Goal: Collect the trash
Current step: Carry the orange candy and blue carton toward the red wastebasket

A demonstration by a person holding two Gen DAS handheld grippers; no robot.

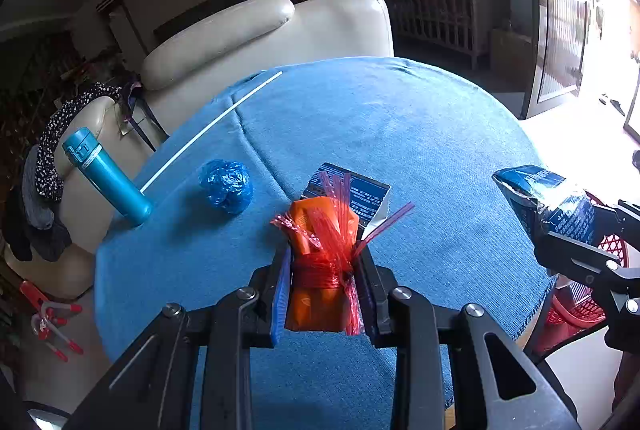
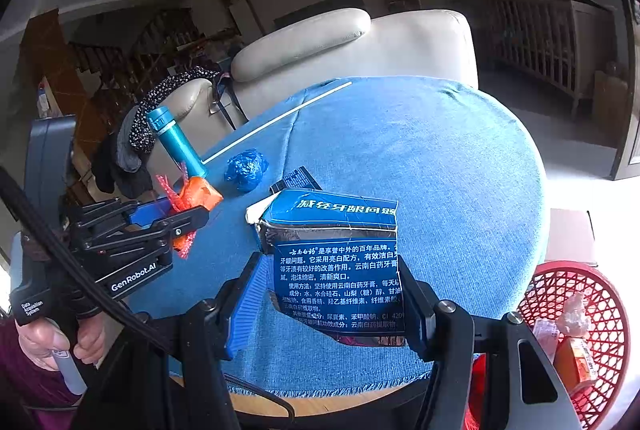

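My left gripper (image 1: 322, 286) is shut on an orange packet wrapped in a red plastic bag (image 1: 324, 262), held above the blue tablecloth; it also shows in the right wrist view (image 2: 192, 197). My right gripper (image 2: 332, 294) is shut on a torn blue toothpaste box (image 2: 340, 262), also seen at the right of the left wrist view (image 1: 548, 201). A crumpled blue plastic wad (image 1: 226, 185) lies on the cloth, and another dark blue box piece (image 1: 360, 193) lies beyond the orange packet. A red mesh basket (image 2: 600, 310) with several scraps stands beside the table at the right.
A round table with a blue cloth (image 1: 400, 133). A teal flask (image 1: 106, 175) stands at its left edge, next to a long white stick (image 1: 212, 127). A cream armchair (image 1: 260, 37) with clothes draped on it stands behind. A dark crib (image 1: 440, 5) is further back.
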